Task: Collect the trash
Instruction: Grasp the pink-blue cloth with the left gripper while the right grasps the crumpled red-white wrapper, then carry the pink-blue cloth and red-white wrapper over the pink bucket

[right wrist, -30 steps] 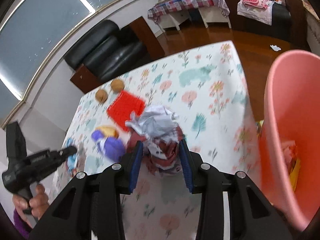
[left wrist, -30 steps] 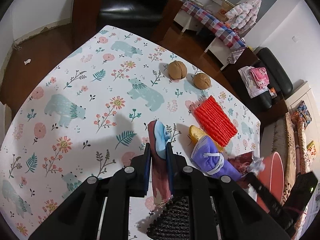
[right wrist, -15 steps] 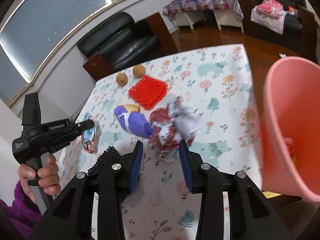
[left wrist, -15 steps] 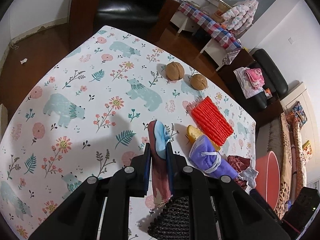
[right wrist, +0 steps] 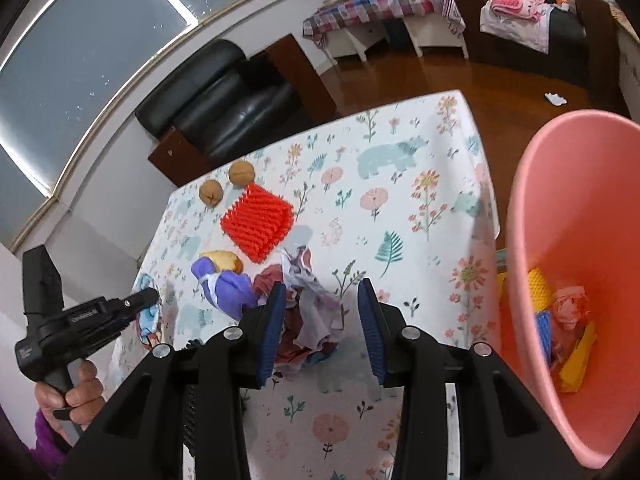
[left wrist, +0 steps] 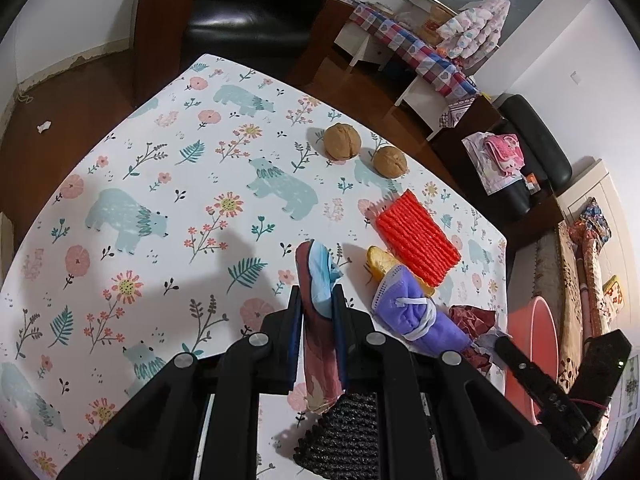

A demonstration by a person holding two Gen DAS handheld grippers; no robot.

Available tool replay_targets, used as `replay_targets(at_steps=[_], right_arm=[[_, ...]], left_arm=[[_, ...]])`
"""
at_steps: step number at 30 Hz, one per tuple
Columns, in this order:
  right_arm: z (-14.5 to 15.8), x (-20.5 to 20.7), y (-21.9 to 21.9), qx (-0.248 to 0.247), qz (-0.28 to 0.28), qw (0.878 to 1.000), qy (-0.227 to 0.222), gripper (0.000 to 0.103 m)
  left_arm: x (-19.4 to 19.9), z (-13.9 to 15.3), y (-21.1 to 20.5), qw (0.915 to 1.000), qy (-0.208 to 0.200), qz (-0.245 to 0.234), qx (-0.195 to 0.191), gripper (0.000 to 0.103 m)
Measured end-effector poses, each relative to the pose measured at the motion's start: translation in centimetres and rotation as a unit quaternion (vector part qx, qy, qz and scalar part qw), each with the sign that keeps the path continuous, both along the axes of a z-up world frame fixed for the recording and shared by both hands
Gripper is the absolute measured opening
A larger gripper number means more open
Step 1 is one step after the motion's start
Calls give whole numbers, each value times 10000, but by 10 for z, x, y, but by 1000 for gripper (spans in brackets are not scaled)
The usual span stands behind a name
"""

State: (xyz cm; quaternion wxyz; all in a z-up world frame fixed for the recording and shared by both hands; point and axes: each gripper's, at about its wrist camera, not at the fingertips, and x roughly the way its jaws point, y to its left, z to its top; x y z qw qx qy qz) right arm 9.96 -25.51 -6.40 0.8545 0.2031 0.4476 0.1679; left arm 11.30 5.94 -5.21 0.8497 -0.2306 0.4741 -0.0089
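Observation:
My left gripper (left wrist: 317,290) is shut on a flat maroon and light-blue wrapper (left wrist: 320,276) just above the floral tablecloth (left wrist: 160,184). In the right wrist view that wrapper (right wrist: 149,314) shows at the left gripper (right wrist: 146,296), gripped by a hand. My right gripper (right wrist: 322,285) is open, its blue pads astride a crumpled maroon and white wrapper (right wrist: 308,316) lying on the cloth. The wad touches the left pad (right wrist: 274,332), with a gap on the right. A pink bin (right wrist: 560,200) holding trash stands off the table's right edge.
On the cloth lie a purple face mask (left wrist: 412,316), a yellow piece (left wrist: 378,262), a red foam net (left wrist: 416,236), two walnuts (left wrist: 342,141) and a black foam net (left wrist: 340,436). A black armchair (right wrist: 216,96) stands beyond the far edge.
The right gripper drew back from the crumpled wrapper, then came forward over it again; the bin shifted in its view. The left gripper kept still, holding its wrapper.

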Motion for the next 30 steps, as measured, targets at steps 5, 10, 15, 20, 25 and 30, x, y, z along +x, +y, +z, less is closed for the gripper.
replay_targets(at_steps=[5, 10, 15, 20, 25, 30], right_arm=[[-1, -8, 3, 56, 28, 9999, -84, 22], [4, -16, -2, 99, -132, 9997, -183, 8], [22, -30, -15, 232, -359, 9980, -472, 8], [43, -45, -34, 319, -618, 9944, -798, 8], [58, -61, -62, 290, -979, 9895, -1021, 8], [70, -77, -95, 63, -1457, 9818, -1217, 8]], left_arm=[[-2, 6, -4, 9999, -88, -92, 14, 13], [-5, 14, -8, 9997, -187, -170, 16, 13], [-10, 25, -15, 9990, -343, -285, 24, 13], [-13, 39, -33, 9973, -510, -525, 54, 13], [-13, 52, -59, 9941, -641, -869, 29, 13], [-11, 68, -102, 9873, -795, -1372, -86, 13]])
